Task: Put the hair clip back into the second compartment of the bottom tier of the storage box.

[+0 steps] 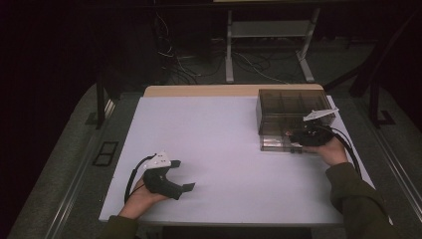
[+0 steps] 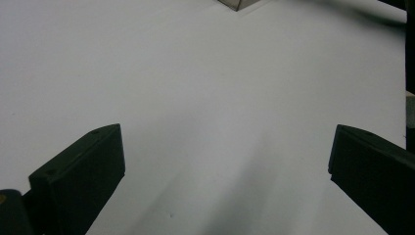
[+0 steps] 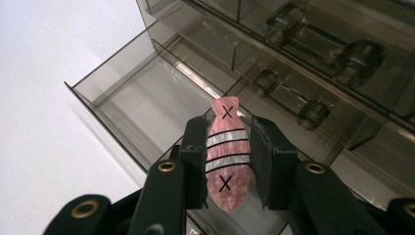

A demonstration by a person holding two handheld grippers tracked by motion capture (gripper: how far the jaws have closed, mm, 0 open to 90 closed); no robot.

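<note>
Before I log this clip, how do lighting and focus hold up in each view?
High view: dim, surroundings nearly black, white table evenly lit. Left gripper view: soft shadows on the table, no glare. Right gripper view: pink fish piece sharp between the jaws, reflections on the smoky drawer box.

**Cut off and unclear**

In the left gripper view, both black jaws run off the bottom edge, and only a corner of the smoky box point(image 2: 238, 4) pokes in at the top. In the right gripper view, the pink fish-shaped piece point(image 3: 226, 156) has its flanks covered by the pads. The box's far drawers point(image 3: 313, 44) hold blurred shapes, too unclear to name.
</note>
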